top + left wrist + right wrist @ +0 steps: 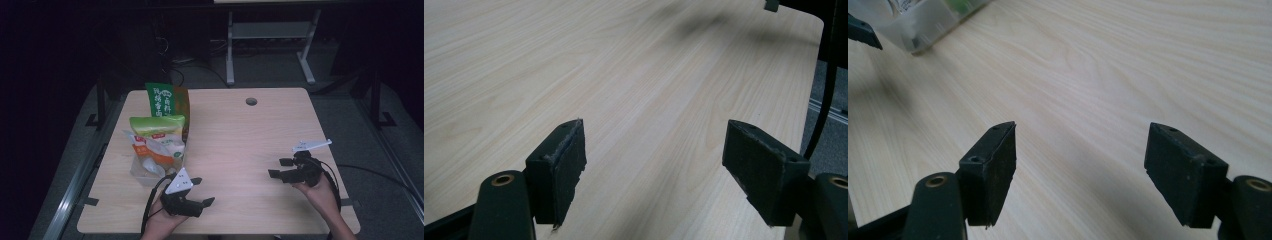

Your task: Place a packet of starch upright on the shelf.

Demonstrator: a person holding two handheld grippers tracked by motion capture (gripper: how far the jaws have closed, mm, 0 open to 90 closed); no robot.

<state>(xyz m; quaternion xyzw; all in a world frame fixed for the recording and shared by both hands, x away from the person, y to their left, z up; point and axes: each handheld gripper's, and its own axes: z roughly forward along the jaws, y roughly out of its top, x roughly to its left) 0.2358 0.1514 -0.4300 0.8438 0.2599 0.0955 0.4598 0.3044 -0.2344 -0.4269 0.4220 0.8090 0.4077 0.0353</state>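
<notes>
- A clear plastic snack bag with a green top and orange print (156, 145) stands on the left part of the light wooden desk (240, 130).
- Just behind it stands a taller green and orange paper bag (167, 102). The two look like they touch, but I cannot be sure.
- The left gripper (200, 192) is the one nearer to the clear bag. It sits just in front of the bag's bottom edge, near the person's side of the desk.
- The grey three-cornered plate on top of that gripper looks close to the bag's lower corner.
- The left jaws point to the right across the desk, so the bag is off to their side and behind, not in front of them. In the left gripper view the jaws (659, 170) stand wide apart, with bare wood between them.
- The right gripper (280, 168) is well apart from the bag, over on the right part of the desk.
- Its jaws point left, toward the bag. In the right gripper view the corner of the clear bag (928, 25) shows far ahead, up in the left corner.
- The right jaws (1080, 170) are wide open too and hold nothing.
- The bag stands tall, with its long side going up.
- I think the next move is for a gripper to go to the clear bag. The left one is close but would have to turn toward it. The right one already faces it but has to cross the desk.
- Both hands (320, 195) hold their grippers low over the desk, with the forearms coming in from the near edge.
</notes>
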